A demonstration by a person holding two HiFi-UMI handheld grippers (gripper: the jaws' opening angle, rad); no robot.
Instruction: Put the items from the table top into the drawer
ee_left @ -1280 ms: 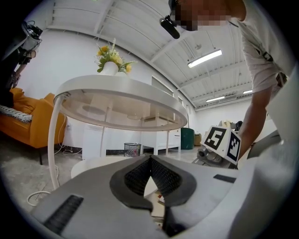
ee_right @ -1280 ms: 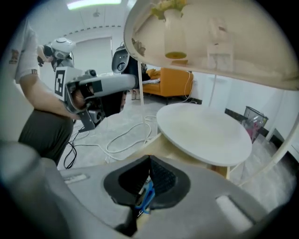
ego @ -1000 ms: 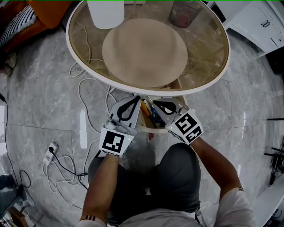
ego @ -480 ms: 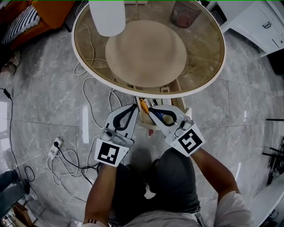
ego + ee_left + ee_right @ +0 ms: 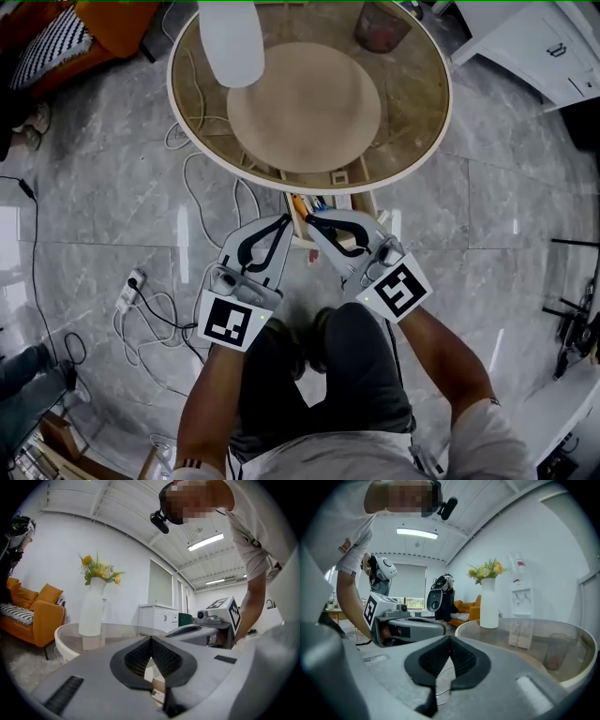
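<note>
The round glass table point(image 5: 309, 181) carries a white vase point(image 5: 232, 42) with flowers point(image 5: 98, 569) and a brownish glass cup point(image 5: 380, 23). Under its near edge the wooden drawer point(image 5: 368, 203) stands pulled out, with an orange item point(image 5: 298, 204) and other small things inside. My left gripper point(image 5: 284, 219) and right gripper point(image 5: 312, 217) hang side by side above the drawer's front, both shut and with nothing in them. The left gripper view shows its jaws point(image 5: 151, 639) meeting, and the right gripper view shows the same point(image 5: 450, 639). Both look level across the table top toward the vase point(image 5: 489, 604).
White cables and a power strip point(image 5: 131, 291) lie on the marble floor at the left. An orange sofa point(image 5: 103, 19) stands at the far left and a white cabinet point(image 5: 534, 47) at the far right. The person's legs are just below the grippers.
Both grippers have lifted up from the drawer's front and stayed shut. The head camera has risen too, so the table looks smaller and more of the drawer shows.
</note>
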